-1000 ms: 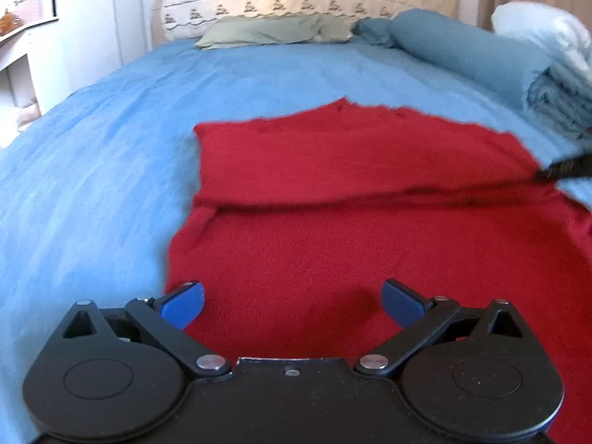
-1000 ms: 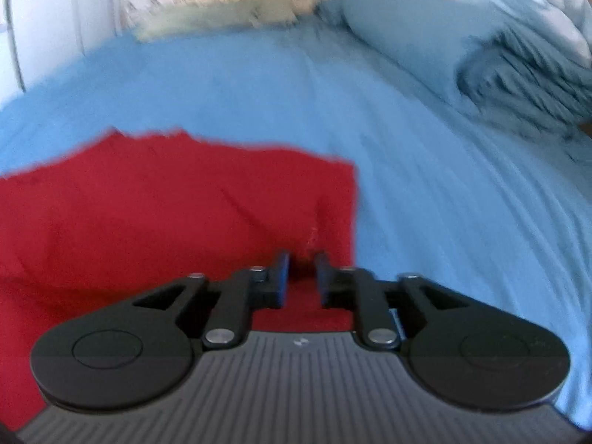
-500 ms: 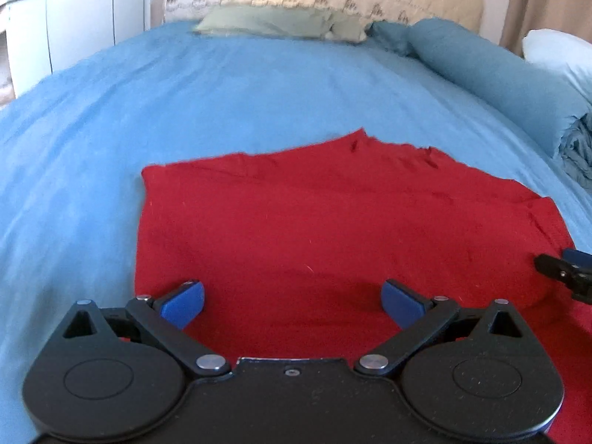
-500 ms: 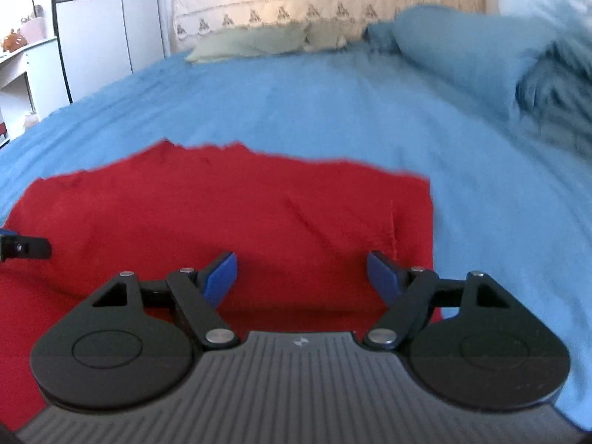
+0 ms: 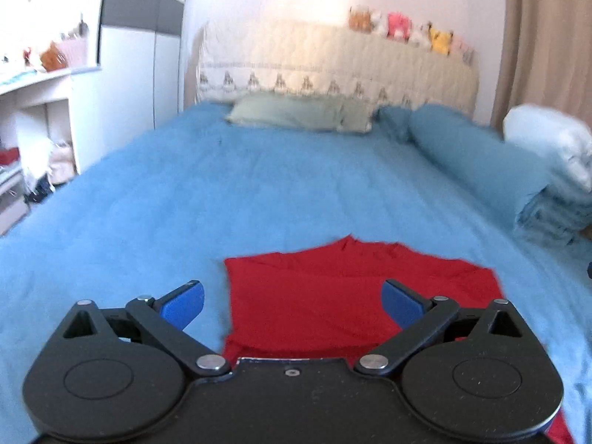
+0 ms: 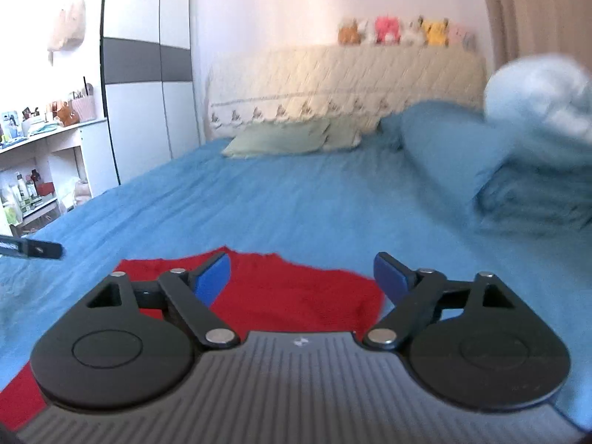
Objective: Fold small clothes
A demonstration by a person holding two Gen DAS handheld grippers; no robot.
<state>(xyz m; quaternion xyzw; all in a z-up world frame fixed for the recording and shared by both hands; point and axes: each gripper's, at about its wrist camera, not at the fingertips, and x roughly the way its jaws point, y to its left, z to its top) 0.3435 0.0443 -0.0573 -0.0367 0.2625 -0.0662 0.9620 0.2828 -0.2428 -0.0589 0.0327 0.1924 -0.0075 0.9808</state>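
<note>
A: Left wrist view first: the left gripper (image 5: 292, 305) has its blue pads spread wide and nothing between them. It hangs above the red garment (image 5: 355, 296), which lies flat on the blue bedspread (image 5: 222, 199) near the bed's foot end.

B: Which way does the garment run?

A: Its long axis goes across the bed, left to right; the small peak in its far edge points toward the headboard (image 5: 333, 63). From the right wrist view, the right gripper (image 6: 302, 279) has its jaws opening, now wide and empty, the red cloth below them untouched.

B: Any writing or labels?

A: Only a small pale mark on the right gripper's grey body (too small to read). Nothing legible on the garment.

B: And compared with a second ago?

A: The right jaws were nearly closed at the cloth's edge then; they have let go. Both grippers have lifted and pulled back, so the garment looks smaller and lower in frame, and the plush toys (image 5: 407, 29) on the headboard have come into sight. The garment also looks shorter front to back, folded over.

B: Farther off?

A: A green pillow (image 5: 296, 113), a rolled blue blanket (image 5: 477, 155), and a white wardrobe (image 6: 148, 74) at left.
</note>
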